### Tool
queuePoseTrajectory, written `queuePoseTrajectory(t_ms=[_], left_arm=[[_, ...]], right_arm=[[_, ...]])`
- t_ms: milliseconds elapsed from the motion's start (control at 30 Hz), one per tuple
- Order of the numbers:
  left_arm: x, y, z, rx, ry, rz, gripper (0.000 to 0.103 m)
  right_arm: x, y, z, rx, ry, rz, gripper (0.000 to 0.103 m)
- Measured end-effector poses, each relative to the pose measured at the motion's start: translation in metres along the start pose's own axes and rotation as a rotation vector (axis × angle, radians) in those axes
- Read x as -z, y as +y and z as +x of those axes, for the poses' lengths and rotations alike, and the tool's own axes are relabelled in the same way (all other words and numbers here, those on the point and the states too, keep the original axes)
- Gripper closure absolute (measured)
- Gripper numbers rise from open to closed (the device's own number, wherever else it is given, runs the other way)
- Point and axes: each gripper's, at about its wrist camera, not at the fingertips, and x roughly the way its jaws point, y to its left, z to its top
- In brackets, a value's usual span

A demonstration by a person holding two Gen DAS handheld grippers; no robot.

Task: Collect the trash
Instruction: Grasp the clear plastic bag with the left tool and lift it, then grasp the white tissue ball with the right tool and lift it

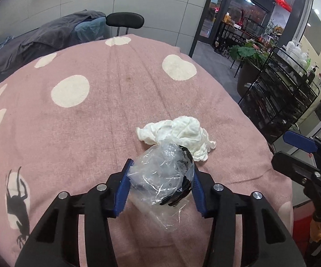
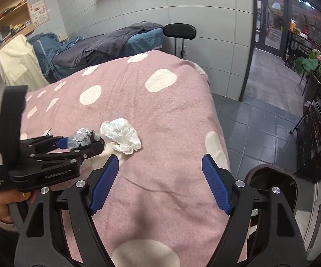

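The left gripper (image 1: 160, 178) pinches a crumpled clear plastic wrapper (image 1: 160, 173) between its blue pads, held over a pink polka-dot blanket (image 1: 93, 115). A crumpled white tissue (image 1: 180, 133) lies on the blanket just beyond the wrapper. The left wrist view shows a deer silhouette print (image 1: 18, 202) on the blanket and a black wire shelf rack (image 1: 278, 93). Only the right wrist view shows the right gripper (image 2: 160, 182) spread wide and holding nothing, a dark trash bin (image 2: 271, 182) on the floor beside the blanket's edge, and the hand (image 2: 2, 207) gripping the left tool.
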Motion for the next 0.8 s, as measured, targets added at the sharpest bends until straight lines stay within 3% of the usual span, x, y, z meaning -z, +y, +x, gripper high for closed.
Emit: queuePoseTrajectory(t_ms=[267,433,500,567,633,800], left_arm=[[0.008,0.028,-0.040,-0.091,-0.108,-0.087,0.055],[0.009,0.037,-0.049,-0.092,-0.129,-0.138,0.055],[0.009,0.038,-0.049,-0.091,-0.131,-0.148,0.055],[0.012,0.040,-0.048,-0.084,-0.124,-0.156,0.055],[0.014,0.043,-0.048,-0.075,-0.122,-0.166,0.055],[0.017,0.044,-0.050,-0.068,-0.123,-0.171,0.055]], right_arm=[[-0.014,0.045,0.043,-0.037,0.117,-0.199,0.026],[-0.023,0.076,0.078,-0.039,0.198,-0.330,0.027],[-0.028,0.085,0.094,-0.029,0.229,-0.364,0.034],[-0.030,0.093,0.109,-0.018,0.263,-0.383,0.049],[-0.032,0.098,0.118,-0.017,0.283,-0.395,0.058],[-0.034,0.101,0.125,-0.001,0.281,-0.400,0.070]])
